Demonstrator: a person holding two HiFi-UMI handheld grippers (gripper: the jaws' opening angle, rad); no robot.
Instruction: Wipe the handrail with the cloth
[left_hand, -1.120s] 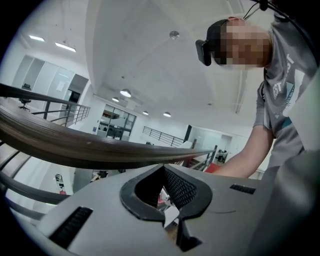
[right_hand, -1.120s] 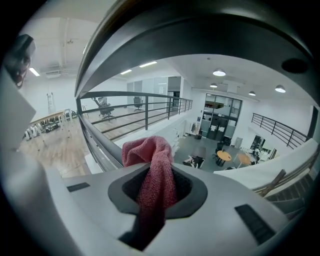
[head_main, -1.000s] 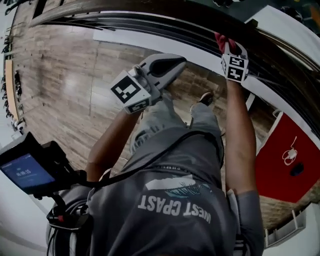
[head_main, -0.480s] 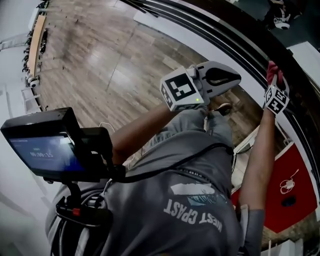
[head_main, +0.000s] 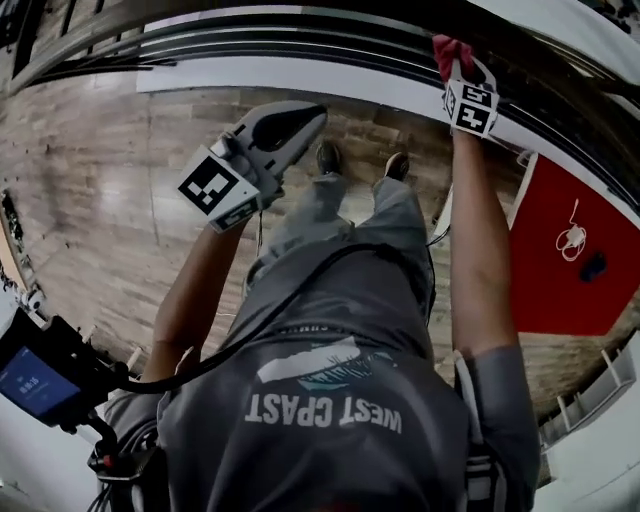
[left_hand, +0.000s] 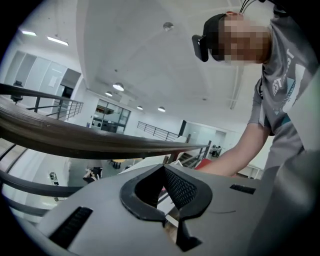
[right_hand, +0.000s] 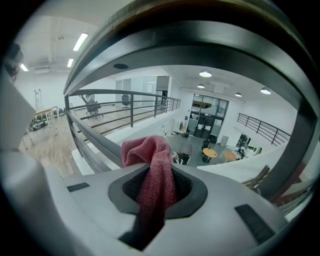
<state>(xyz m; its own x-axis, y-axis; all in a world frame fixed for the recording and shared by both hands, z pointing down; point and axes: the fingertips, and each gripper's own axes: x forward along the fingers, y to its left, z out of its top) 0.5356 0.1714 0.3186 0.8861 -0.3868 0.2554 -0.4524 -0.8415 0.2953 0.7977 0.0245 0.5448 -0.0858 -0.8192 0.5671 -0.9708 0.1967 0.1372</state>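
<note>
The red cloth (right_hand: 155, 175) is bunched up and pinched tight in the right claw (right_hand: 157, 195), with a soft lump poking out past the tips. That lump is right up by the dark handrail (right_hand: 200, 30), which curves close over the claw in the right gripper view. From the head view, the cloth looks pressed to the near side of the handrail, though I cannot be sure it touches. The arm is stretched out straight to the handrail, likely so the cloth can be rubbed along it. A loose lump out front probably helps, since soft cloth meets the wood, not the hard claw. The left claw (head_main: 315, 115) has its tips pressed together with nothing in it. It hangs on the person's side of the handrail, a bit apart from it, over the wooden floor (head_main: 120, 180). It seems to be kept out of the way, as wiping needs only one claw.
</note>
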